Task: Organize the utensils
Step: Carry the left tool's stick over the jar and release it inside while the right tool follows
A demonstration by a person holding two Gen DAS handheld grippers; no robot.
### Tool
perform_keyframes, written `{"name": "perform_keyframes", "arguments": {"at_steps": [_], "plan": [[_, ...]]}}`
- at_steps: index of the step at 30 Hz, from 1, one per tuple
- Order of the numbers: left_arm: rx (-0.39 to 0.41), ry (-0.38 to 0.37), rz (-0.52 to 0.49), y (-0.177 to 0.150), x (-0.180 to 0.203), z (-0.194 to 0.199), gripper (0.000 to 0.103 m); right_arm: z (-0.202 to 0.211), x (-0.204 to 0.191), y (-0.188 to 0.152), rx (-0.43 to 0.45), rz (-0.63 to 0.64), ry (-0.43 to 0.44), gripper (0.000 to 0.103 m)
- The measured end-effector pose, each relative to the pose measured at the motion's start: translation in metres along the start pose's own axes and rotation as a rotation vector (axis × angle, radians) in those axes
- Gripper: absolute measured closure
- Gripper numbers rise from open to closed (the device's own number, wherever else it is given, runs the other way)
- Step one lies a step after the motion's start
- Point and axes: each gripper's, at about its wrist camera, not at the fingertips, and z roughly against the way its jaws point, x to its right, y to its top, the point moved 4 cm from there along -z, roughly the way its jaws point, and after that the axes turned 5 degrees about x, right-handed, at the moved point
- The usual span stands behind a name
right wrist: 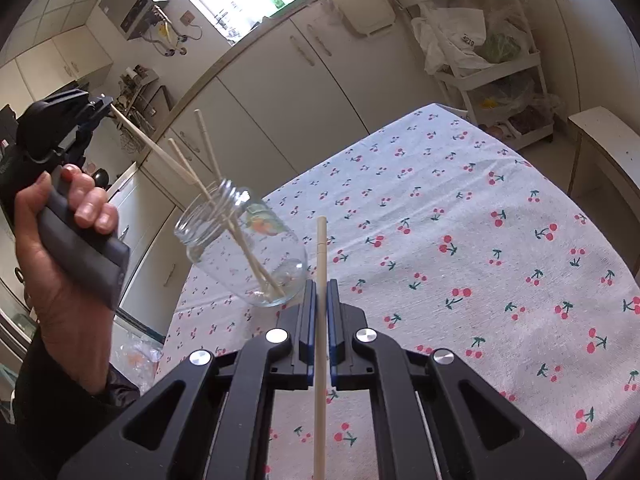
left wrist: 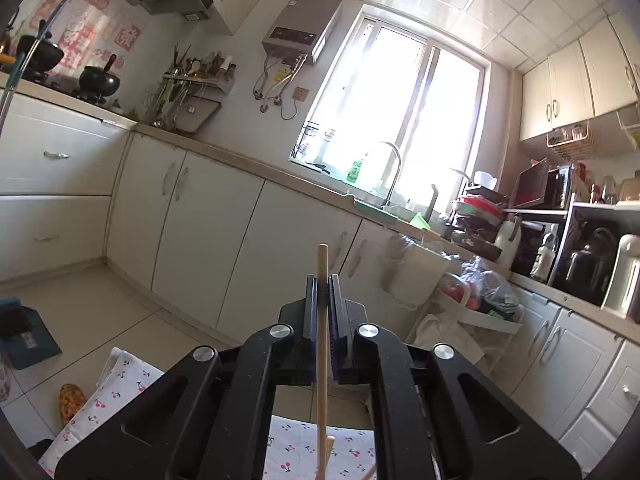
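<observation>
In the right wrist view, a clear glass jar (right wrist: 244, 248) stands on the cherry-print tablecloth (right wrist: 460, 240) with a few wooden chopsticks (right wrist: 208, 148) leaning out of its mouth. My right gripper (right wrist: 320, 284) sits just right of the jar and is shut on one wooden chopstick (right wrist: 320, 344), whose tip pokes out past the fingers. My left gripper (right wrist: 102, 104), held in a hand (right wrist: 68, 248), is up and to the left of the jar. It is shut on another chopstick (right wrist: 152, 144) that slants down to the jar's mouth. The left wrist view shows the left gripper (left wrist: 322, 280) clamped on that chopstick (left wrist: 321, 340).
White cabinets (right wrist: 280, 92) run along the far side of the table, and a white trolley (right wrist: 492, 64) full of bags stands at its far right corner. A wooden stool or bench (right wrist: 608, 152) is at the right edge. Most of the cloth right of the jar is bare.
</observation>
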Motion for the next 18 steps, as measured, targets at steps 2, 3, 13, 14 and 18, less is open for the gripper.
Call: {"name": "perform_keyframes", "arguments": {"at_steps": [2, 3, 13, 14, 18], "plan": [[-0.014, -0.001, -0.015, -0.010, 0.002, -0.003, 0.098, -0.002, 0.003, 0.001, 0.001, -0.008, -0.002, 0.097], [-0.023, -0.005, -0.020, -0.015, 0.002, -0.004, 0.098, -0.003, 0.005, 0.001, 0.002, -0.012, -0.003, 0.097], [-0.104, -0.036, -0.095, -0.048, -0.003, 0.006, 0.098, -0.005, 0.008, 0.006, 0.011, -0.026, 0.002, 0.097], [-0.120, -0.039, -0.106, -0.052, -0.004, 0.007, 0.098, -0.004, 0.006, 0.008, 0.017, -0.025, 0.006, 0.097], [-0.179, -0.052, -0.147, -0.065, -0.007, 0.013, 0.097, 0.001, -0.007, 0.023, 0.066, -0.015, 0.032, 0.097]]}}
